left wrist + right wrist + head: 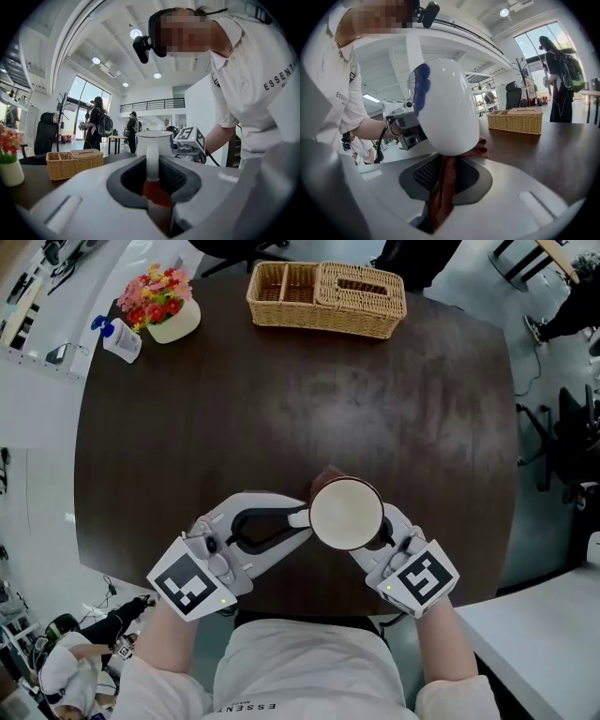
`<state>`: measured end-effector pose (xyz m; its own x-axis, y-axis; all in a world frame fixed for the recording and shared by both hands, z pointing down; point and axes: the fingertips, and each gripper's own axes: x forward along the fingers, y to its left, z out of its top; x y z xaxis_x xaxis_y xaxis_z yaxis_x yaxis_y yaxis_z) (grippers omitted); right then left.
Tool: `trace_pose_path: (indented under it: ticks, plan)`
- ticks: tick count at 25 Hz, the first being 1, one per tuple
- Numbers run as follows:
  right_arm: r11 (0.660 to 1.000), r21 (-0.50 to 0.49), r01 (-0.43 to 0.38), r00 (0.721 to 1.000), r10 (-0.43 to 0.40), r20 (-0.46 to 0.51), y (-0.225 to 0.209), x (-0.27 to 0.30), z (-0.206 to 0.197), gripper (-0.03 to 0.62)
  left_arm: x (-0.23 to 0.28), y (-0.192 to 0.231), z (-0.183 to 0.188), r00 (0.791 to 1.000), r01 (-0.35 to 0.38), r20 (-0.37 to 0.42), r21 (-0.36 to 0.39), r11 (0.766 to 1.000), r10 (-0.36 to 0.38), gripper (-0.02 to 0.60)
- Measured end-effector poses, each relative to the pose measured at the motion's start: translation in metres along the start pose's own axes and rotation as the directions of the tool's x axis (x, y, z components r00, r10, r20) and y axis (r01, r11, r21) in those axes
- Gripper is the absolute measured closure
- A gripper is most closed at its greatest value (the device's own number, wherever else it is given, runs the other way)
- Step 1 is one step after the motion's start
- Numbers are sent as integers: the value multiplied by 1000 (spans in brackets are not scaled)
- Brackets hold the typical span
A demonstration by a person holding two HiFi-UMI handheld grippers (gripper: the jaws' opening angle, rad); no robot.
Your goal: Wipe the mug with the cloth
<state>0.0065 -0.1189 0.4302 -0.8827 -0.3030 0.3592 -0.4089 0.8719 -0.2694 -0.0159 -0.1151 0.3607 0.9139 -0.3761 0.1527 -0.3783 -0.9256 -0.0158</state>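
A white mug (346,513) hangs above the near edge of the dark table, its open mouth facing up in the head view. My left gripper (302,518) is shut on the mug's handle (152,161), which stands upright between the jaws in the left gripper view. My right gripper (384,531) is shut on a reddish-brown cloth (445,183) and the cloth lies bunched against the mug's (445,108) rounded lower wall. A bit of cloth (328,474) peeks out past the mug's far rim. The mug has a blue mark on its side.
A wicker basket (326,298) sits at the far edge of the round brown table (281,409). A pot of flowers (164,306) and a small bottle (120,338) are at the far left. People stand in the room behind.
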Motion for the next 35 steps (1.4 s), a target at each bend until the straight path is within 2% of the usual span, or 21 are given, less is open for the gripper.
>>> trace_pose_path:
  ticks: [5, 8, 11, 13, 15, 17, 19, 21, 23, 27, 31, 35]
  plan:
    - [999, -10, -41, 998, 41, -42, 6, -3, -12, 510, 0, -3, -3, 1000, 24, 3, -6, 1000, -24, 515]
    - [998, 6, -55, 998, 56, -40, 11, -8, -10, 510, 2, -9, 2, 999, 37, 10, 22, 999, -37, 515]
    - [999, -18, -39, 996, 37, -85, 3, -19, -24, 510, 3, -9, 4, 999, 34, 6, 60, 998, -35, 515]
    - [1000, -17, 22, 994, -24, -105, -11, -28, -34, 510, 1, -8, 1, 1000, 28, -3, 72, 997, -28, 515]
    - [991, 8, 135, 984, -133, -119, -33, -37, -41, 510, -1, -6, -6, 1000, 21, -12, 69, 997, -20, 515]
    - [962, 8, 274, 951, -270, -150, -57, -48, -46, 510, -2, -3, -14, 1000, 12, -26, 66, 998, -10, 515]
    - [919, -30, 393, 902, -392, -183, -75, -58, -48, 510, -1, -2, -23, 999, 6, -53, 76, 997, -2, 515]
    - [890, -57, 452, 872, -455, -179, -83, -61, -46, 510, 1, -1, -33, 998, 5, -69, 84, 996, 1, 515]
    - [884, -34, 466, 873, -466, -147, -85, -58, -41, 510, 3, 2, -47, 997, 3, -77, 70, 998, 2, 515]
    - [893, 54, 447, 892, -440, -100, -82, -45, -41, 510, 6, 5, -83, 994, 0, -112, 15, 1000, 2, 515]
    - [892, 68, 448, 892, -440, -104, -82, -33, -48, 510, 10, 9, -110, 989, 27, -148, -5, 1000, -28, 515]
    - [892, 80, 444, 894, -436, -100, -80, -29, -51, 510, 9, 13, -117, 990, 36, -136, -20, 999, -38, 517]
